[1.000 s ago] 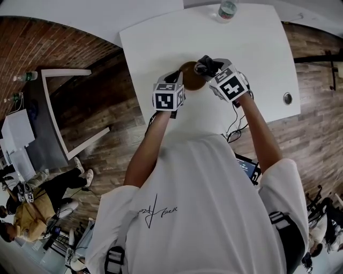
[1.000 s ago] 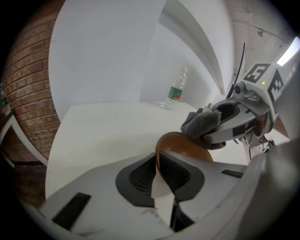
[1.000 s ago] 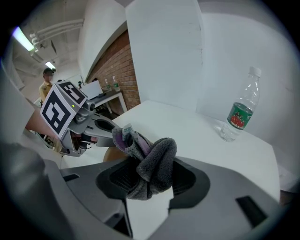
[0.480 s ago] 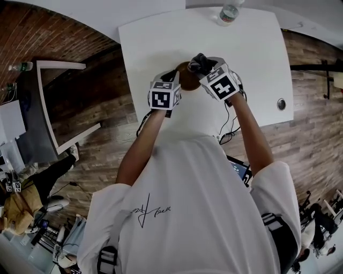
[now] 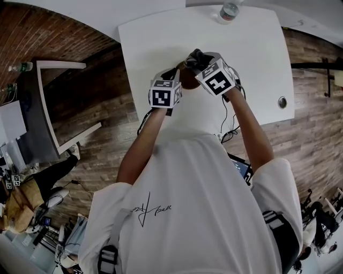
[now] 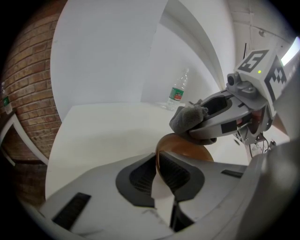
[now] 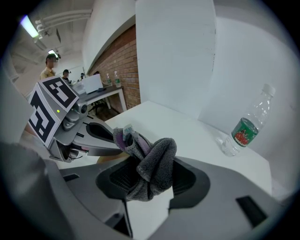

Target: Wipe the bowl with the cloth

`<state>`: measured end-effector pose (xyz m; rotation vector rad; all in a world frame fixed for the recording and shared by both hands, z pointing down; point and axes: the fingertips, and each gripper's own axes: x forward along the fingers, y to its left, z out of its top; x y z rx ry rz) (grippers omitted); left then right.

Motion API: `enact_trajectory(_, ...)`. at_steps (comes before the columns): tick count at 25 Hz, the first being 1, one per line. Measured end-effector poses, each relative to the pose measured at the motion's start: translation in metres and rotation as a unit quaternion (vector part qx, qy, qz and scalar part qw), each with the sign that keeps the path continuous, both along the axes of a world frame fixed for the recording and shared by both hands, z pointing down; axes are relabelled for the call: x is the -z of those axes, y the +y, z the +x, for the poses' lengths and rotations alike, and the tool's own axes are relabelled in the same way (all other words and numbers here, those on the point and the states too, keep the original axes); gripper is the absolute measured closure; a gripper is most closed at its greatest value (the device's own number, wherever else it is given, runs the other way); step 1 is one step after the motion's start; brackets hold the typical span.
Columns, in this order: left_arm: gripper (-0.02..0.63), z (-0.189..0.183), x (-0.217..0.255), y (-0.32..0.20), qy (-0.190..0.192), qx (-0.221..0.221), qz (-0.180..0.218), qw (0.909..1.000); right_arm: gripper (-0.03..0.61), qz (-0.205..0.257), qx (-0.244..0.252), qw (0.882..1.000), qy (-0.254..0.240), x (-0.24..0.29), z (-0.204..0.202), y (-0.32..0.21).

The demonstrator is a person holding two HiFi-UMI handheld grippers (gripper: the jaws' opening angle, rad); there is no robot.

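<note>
Bowl (image 6: 187,147) has its near rim pinched in the left claw (image 6: 161,176) on the tabletop (image 6: 103,126). Right claw (image 7: 150,180) is clamped on the bunched grey cloth (image 7: 152,166), right at the bowl's far edge. Looks mid-wipe; next the cloth wants pressing inside and sweeping round.

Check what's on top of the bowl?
The grey cloth, pinched in the right gripper, sits against the top of the bowl. The surface beneath it is covered.

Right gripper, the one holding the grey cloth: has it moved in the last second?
Yes. The right gripper slid a little across the bowl, away from the person and nearer the bottle.
</note>
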<state>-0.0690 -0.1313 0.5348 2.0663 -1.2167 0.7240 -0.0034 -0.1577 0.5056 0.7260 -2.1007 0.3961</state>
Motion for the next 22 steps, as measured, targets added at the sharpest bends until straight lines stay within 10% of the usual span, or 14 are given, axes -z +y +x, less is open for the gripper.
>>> enact_trajectory(22,0.581,0.000,-0.001,-0.003,-0.005,-0.002,-0.009,0.9999,0.397,-0.001,0.015,0.999,-0.030,0.001,-0.043,0.002)
